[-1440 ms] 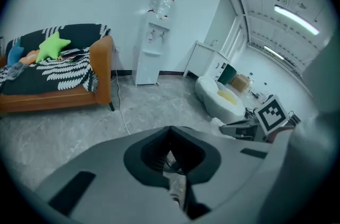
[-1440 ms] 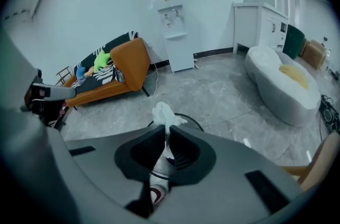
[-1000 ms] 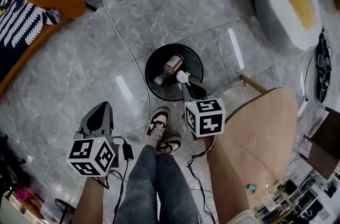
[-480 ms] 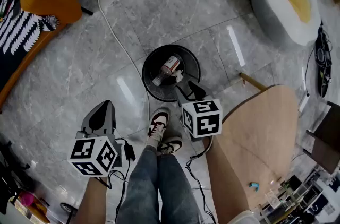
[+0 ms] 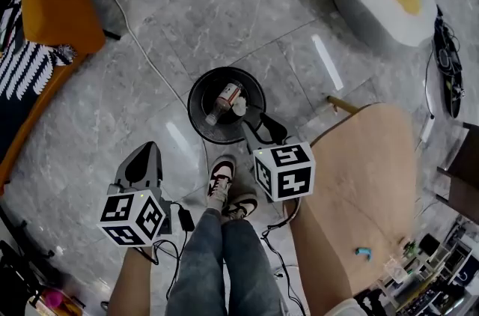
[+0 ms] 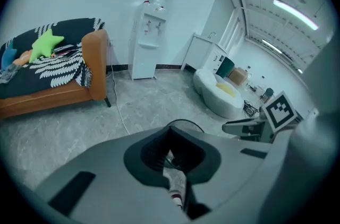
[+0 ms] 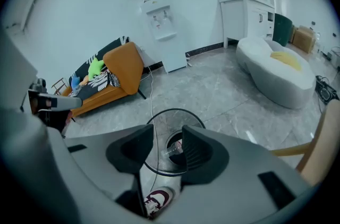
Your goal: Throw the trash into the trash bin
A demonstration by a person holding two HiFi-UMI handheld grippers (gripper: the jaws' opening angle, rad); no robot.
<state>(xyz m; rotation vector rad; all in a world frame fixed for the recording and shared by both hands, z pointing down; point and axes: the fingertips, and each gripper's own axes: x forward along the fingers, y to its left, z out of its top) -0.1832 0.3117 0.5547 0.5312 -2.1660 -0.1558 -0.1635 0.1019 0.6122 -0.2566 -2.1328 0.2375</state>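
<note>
- the left gripper hangs over the grey marbled floor tiles. its jaws are together, with nothing between them.
- the round black trash bin stands on the floor just beyond the person's white and dark red sneaker. it is up and to the right of the left jaws, well apart from them.
- the trash lies inside the bin. a clear plastic bottle with a reddish label lies on its side, neck toward the near left wall. a crumpled white wad sits against its right side.
- the right gripper hovers by the bin's near right rim. its jaws have just been opening and stand apart, empty. in the right gripper view the bottle shows through the gap, down in the bin and clear of both jaws.
- a tan rounded wooden worktop lies to the right.
</note>
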